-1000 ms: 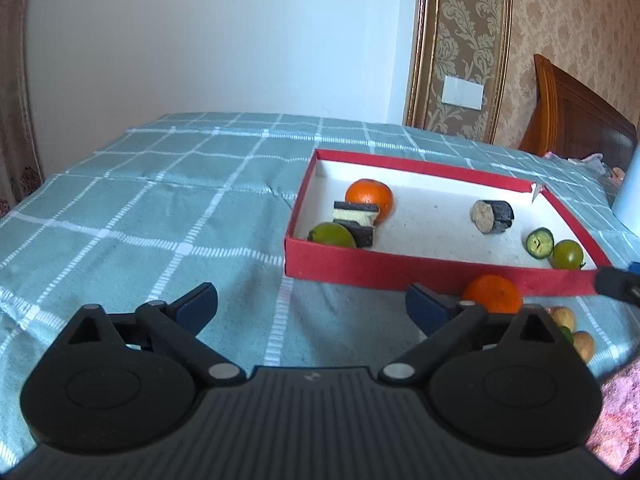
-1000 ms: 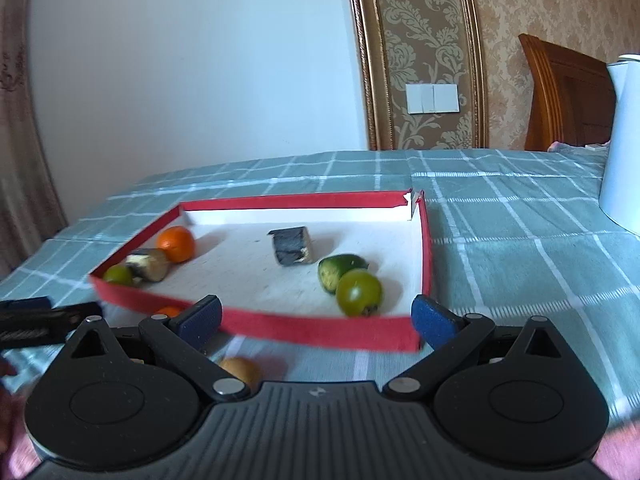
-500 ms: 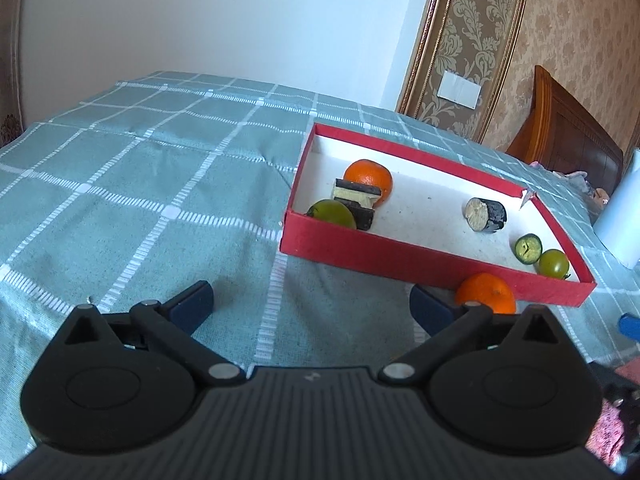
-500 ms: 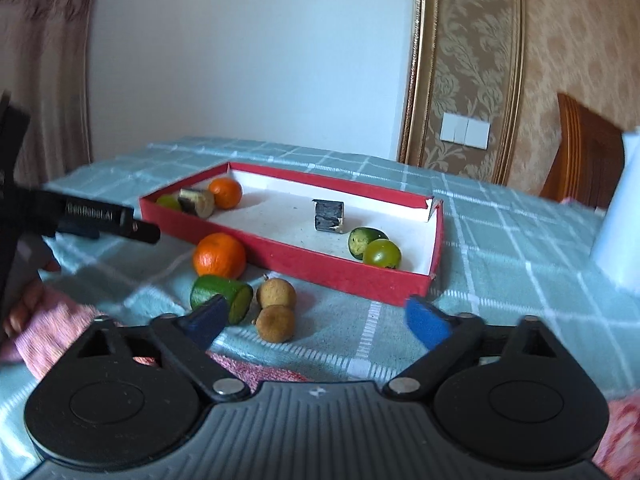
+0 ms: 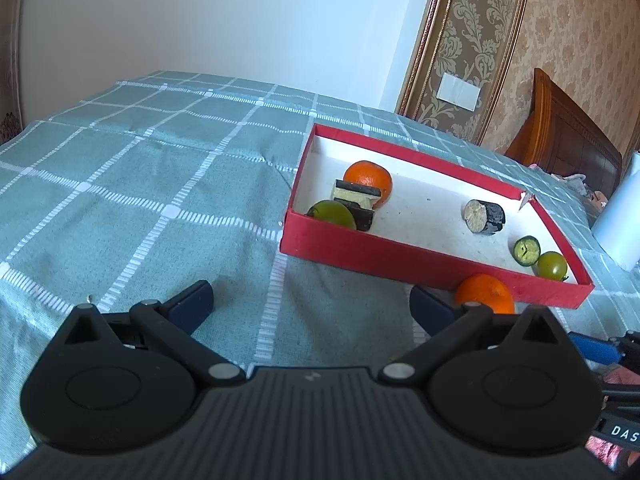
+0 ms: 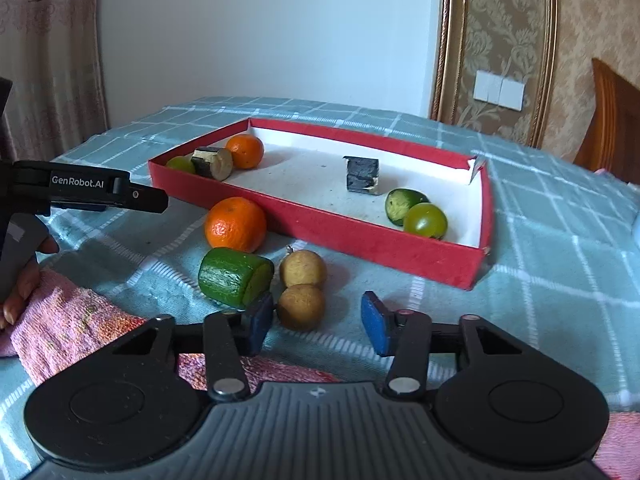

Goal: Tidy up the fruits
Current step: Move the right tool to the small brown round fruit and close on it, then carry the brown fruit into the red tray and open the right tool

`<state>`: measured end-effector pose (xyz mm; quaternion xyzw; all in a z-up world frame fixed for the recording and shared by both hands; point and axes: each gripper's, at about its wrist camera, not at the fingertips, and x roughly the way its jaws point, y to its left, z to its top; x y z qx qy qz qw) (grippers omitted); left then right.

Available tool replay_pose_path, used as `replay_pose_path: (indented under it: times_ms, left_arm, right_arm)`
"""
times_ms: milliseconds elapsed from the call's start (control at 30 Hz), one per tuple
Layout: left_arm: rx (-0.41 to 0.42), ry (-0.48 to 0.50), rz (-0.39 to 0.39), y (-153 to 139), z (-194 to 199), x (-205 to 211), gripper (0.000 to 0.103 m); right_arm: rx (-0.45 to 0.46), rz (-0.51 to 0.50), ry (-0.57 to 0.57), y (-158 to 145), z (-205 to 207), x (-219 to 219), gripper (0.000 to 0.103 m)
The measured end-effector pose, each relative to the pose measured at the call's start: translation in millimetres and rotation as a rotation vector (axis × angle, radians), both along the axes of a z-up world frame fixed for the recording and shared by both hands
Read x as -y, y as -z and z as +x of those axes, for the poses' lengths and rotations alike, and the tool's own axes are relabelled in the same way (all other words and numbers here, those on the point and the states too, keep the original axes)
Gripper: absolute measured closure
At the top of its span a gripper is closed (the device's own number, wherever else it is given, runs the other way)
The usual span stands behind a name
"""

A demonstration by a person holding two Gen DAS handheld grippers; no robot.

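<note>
While the left gripper point(image 5: 310, 300) hangs with its fingers spread wide and nothing between them, the right gripper point(image 6: 318, 320) has just been narrowing its fingers; they stand apart, pressing on nothing, the nearer brown fruit point(image 6: 301, 306) just beyond the left pad.

A red tray point(image 6: 320, 226) lies on the checked green cloth point(image 5: 140, 184) that covers the surface. Inside it, an orange point(image 6: 245, 151), a green fruit point(image 6: 180, 163) and a dark-skinned cut piece point(image 6: 212, 162) crowd the far left corner; another dark chunk point(image 6: 362, 174) sits mid-floor, and a cut green piece point(image 6: 400, 205) touches a green tomato-like fruit point(image 6: 425, 220) near the right wall. Much of the white floor between these groups is bare.

Outside, a second orange point(image 6: 235, 224) rests against the tray's front wall. Near it lie a cut cucumber piece point(image 6: 235, 277) and two brown fruits, the farther one point(image 6: 302, 268) touching the nearer. A pink towel point(image 6: 68, 320) covers the near edge. Left of the tray, the cloth is open.
</note>
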<state>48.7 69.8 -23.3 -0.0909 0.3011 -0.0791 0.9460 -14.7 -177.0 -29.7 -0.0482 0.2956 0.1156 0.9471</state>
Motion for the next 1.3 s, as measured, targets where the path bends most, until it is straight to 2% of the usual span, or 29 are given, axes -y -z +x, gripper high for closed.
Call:
replay_pose_path:
  times_ms: [100,233,567,967,1300]
  left_arm:
    - [0.001,0.0,-0.004,0.0,-0.1,-0.8,0.0]
    - [0.001,0.0,-0.005,0.0,-0.1,-1.0,0.0]
    - [0.002,0.0,-0.009,-0.2,-0.5,-1.7,0.0]
    - [0.002,0.0,-0.013,-0.6,-0.8,-1.9,0.0]
    - [0.004,0.0,-0.021,-1.7,-1.4,-2.3,0.0]
  right_arm:
    - [-0.001,-0.002,-0.015,0.2,-0.6,-2.2,0.069]
    - [-0.001,-0.006,-0.02,0.2,-1.5,-4.8,0.075]
    - [0.005,0.0,-0.009,-1.1,-3.5,-3.1,0.075]
    - [0.065,0.034,0.042,-16.5,-12.8,17.8,0.075]
    - [0.097,-0.001,0.058,-29.1,18.5,12.6,0.075]
